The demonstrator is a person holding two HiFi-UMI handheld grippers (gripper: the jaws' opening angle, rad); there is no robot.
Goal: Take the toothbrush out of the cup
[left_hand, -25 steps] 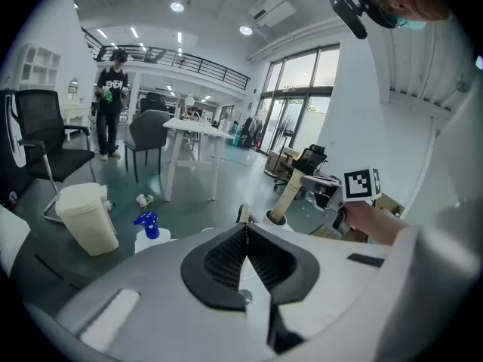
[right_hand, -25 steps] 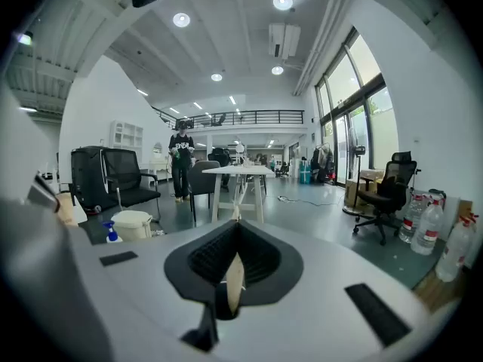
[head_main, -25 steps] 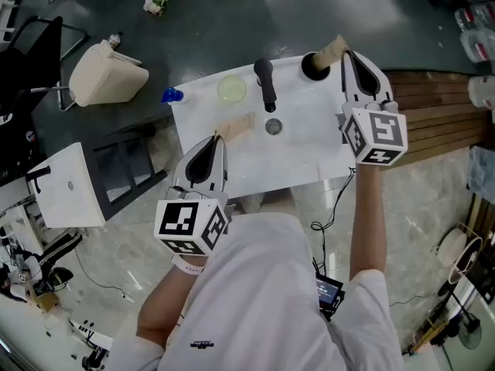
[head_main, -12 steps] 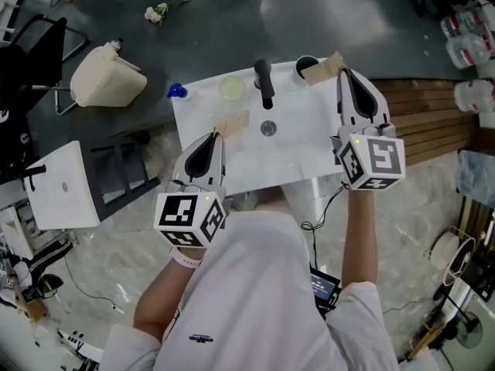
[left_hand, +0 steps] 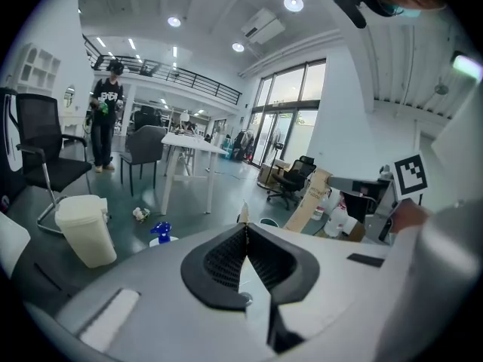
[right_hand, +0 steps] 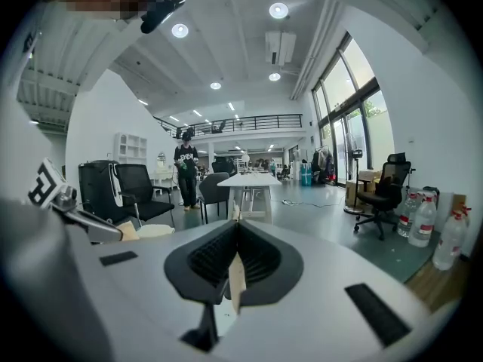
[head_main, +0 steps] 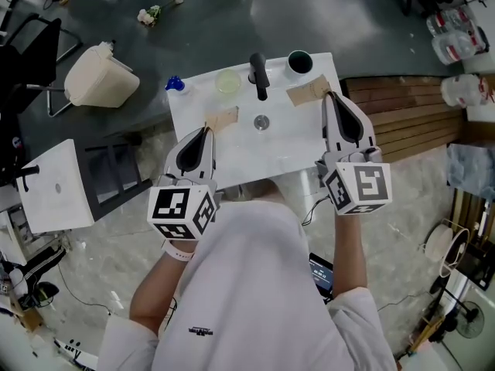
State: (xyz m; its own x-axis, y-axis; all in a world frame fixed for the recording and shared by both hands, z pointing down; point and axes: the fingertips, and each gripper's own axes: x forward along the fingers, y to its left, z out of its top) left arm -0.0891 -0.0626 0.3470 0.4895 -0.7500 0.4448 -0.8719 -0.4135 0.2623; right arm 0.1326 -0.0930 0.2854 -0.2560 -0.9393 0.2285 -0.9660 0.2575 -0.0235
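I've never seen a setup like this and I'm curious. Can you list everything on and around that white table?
table: one, white, centre
faucet: one, black, table's far edge
drain: one, silver, table's middle
cup: one, dark, table's far right corner
dish: one, pale yellow-green, left of the faucet
spray bottle: one, blue, by the table's far left corner
bin: one, beige, on the floor at left
wooden slats: one set, brown, right of the table
toothbrush: one, tan, out of the cup, held over the table
tan strip: one, held over the table's left side
left claw: one, white and black, shut on the tan strip
right claw: one, white and black, shut on the toothbrush
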